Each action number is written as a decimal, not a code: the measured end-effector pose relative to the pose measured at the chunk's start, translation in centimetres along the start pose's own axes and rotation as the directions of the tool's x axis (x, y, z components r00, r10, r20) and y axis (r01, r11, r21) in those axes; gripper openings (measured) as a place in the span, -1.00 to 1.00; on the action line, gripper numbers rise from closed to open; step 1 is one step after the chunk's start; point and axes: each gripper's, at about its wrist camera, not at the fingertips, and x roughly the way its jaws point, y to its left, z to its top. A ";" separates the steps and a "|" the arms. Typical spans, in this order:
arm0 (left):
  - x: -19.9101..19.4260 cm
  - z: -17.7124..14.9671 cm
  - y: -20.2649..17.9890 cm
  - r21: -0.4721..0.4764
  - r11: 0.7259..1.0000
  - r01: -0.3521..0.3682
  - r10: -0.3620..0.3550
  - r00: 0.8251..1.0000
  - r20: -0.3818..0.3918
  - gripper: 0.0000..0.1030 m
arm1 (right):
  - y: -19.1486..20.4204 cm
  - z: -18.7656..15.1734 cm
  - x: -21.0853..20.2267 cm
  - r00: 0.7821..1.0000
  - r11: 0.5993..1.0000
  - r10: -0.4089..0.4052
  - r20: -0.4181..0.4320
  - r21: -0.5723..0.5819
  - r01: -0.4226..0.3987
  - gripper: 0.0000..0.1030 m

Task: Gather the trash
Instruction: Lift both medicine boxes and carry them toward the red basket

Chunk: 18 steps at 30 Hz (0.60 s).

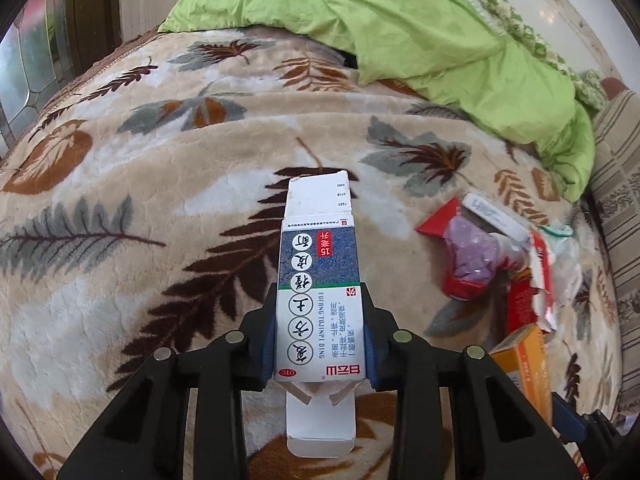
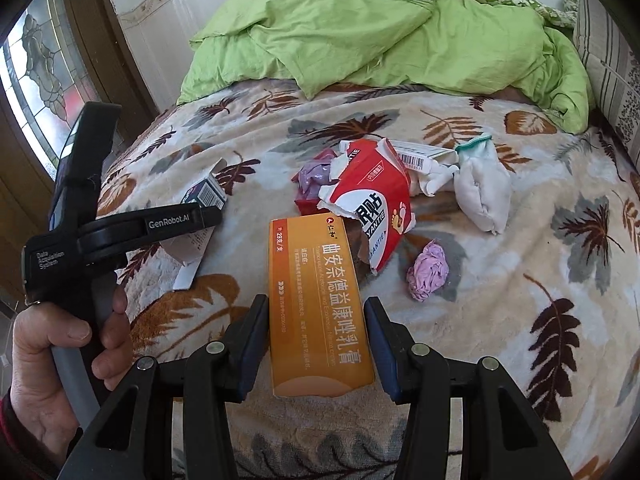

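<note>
Left wrist view, left tool (image 1: pixel 320 332): narrowed onto the blue-and-white medicine box (image 1: pixel 320 300); both pads press its long sides, and the box points away along the fingers with both end flaps open.
Right wrist view, right tool (image 2: pixel 316 340): partly closed around the orange ointment box (image 2: pixel 316 304); the pads sit against its sides and the box appears gripped and clear of the bed.
In hand: two cartons, one per tool, so I judge two pieces collected.
Person's hand (image 2: pixel 52 360): at the left edge, wrapped round the left tool's handle.
Left on the bed: torn red-and-white carton (image 2: pixel 372 200) just beyond the orange box; a white barcode box (image 2: pixel 420 156) behind it; a white cloth bundle (image 2: pixel 480 188) to its right; one crumpled purple wad (image 2: pixel 428 272) near right, another (image 2: pixel 316 176) at the torn carton's left.
Bed (image 2: pixel 520 320): leaf-print blanket, green quilt (image 2: pixel 380 40) bunched at the far end.
Bin or bag: none visible in either view.
Progress: early to middle, with most of the pile unpicked.
</note>
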 end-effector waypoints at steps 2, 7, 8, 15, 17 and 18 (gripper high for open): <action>-1.1 -0.3 -0.6 0.027 0.999 -0.018 0.017 0.999 0.045 -0.37 | -0.2 0.0 -0.6 1.000 1.000 0.003 0.017 0.008 -0.003 0.00; -4.3 -1.9 -1.6 0.068 0.997 0.036 -0.044 0.993 0.113 -0.37 | -0.4 -0.3 -2.5 0.998 0.999 0.028 0.054 0.033 -0.030 0.00; -4.9 -2.3 -1.7 0.076 0.996 0.038 -0.047 0.991 0.122 -0.37 | -0.3 -0.6 -2.9 0.998 0.999 0.037 0.058 0.032 -0.038 0.00; -8.9 -5.8 -2.4 0.136 0.990 0.039 -0.061 0.985 0.159 -0.37 | -0.4 -4.0 -6.3 0.994 0.997 0.007 0.113 0.070 -0.015 0.00; -9.9 -7.3 -2.6 0.149 0.987 0.060 -0.083 0.985 0.151 -0.37 | -0.8 -4.6 -7.8 0.988 0.997 -0.023 0.151 0.078 0.011 0.00; -10.4 -8.1 -2.8 0.156 0.986 0.066 -0.089 0.985 0.150 -0.37 | -1.0 -5.0 -8.4 0.985 0.996 -0.039 0.166 0.080 0.025 0.00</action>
